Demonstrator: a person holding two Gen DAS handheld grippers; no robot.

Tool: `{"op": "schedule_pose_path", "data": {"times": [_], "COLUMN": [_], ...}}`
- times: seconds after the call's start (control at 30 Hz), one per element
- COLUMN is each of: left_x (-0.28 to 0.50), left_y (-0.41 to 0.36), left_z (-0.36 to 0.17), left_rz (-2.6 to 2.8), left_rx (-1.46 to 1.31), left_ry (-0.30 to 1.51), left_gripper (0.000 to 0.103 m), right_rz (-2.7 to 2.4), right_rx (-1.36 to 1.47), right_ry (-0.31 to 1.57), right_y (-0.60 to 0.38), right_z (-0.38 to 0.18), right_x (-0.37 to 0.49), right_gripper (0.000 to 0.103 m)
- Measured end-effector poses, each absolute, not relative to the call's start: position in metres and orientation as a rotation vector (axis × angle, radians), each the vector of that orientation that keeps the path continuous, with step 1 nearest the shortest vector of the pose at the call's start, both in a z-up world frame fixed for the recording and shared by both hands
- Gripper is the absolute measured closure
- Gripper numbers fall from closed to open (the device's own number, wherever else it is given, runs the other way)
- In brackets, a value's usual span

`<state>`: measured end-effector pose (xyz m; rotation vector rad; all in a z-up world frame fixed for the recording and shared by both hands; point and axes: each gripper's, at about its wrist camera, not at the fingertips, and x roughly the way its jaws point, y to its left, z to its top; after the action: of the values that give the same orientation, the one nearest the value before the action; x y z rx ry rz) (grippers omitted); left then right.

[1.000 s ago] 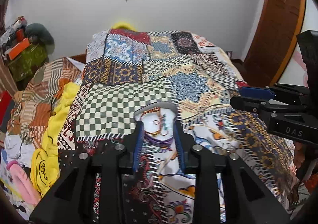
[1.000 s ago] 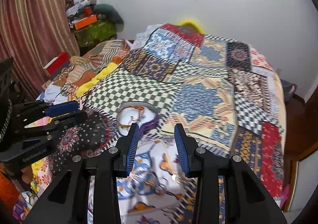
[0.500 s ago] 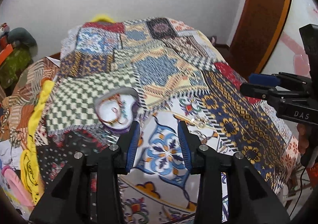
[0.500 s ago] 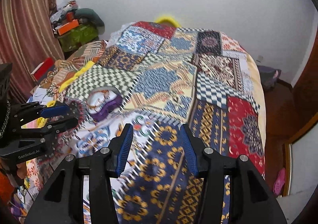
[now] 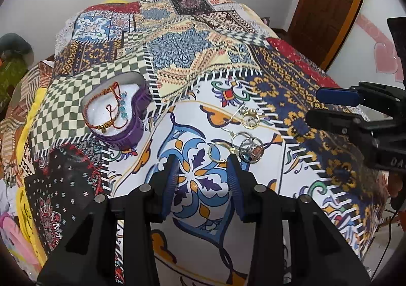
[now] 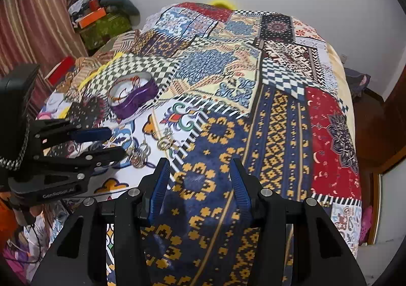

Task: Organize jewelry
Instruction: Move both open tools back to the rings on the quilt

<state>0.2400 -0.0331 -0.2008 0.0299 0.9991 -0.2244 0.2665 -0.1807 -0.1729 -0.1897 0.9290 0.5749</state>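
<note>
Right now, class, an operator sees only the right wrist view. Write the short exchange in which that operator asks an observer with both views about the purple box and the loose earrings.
Operator: What shape is the purple box, and what is in it?
Observer: The purple box is heart-shaped, with a braided bracelet and blue beads on its white lining.
Operator: The left gripper hides part of the earrings. What lies there?
Observer: A gold hoop beside tangled silver rings.
Operator: Is the left gripper on them?
Observer: No. The left gripper is open, and the hoop lies just beyond its fingertips.
</note>
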Motion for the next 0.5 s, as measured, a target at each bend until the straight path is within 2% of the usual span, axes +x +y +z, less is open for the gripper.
{"op": "schedule_pose_path", "data": {"times": [0.4,0.47,0.5], "left_x": [0.250,0.251,0.251], "left_y": [-0.044,-0.044,-0.043], "left_z": [-0.207,-0.208,-0.208], "left_rz": [-0.285,-0.298,-0.302], "left_rx": [0.050,0.038,0.032], "left_ry": [0.977,0.973,0.972], "left_gripper": [0.065,0.069,0.075], "right_rz": [0.587,0.592,0.595], "right_rx": [-0.142,-0.140,-0.139], "right_ry": [0.968,0.969,0.969], "right_y": [-0.183,-0.183,-0.183], "right_z": [-0.183,-0.182,-0.182], "right_x": [0.273,0.272,0.272], "right_gripper": [0.058,0.058,0.058]}}
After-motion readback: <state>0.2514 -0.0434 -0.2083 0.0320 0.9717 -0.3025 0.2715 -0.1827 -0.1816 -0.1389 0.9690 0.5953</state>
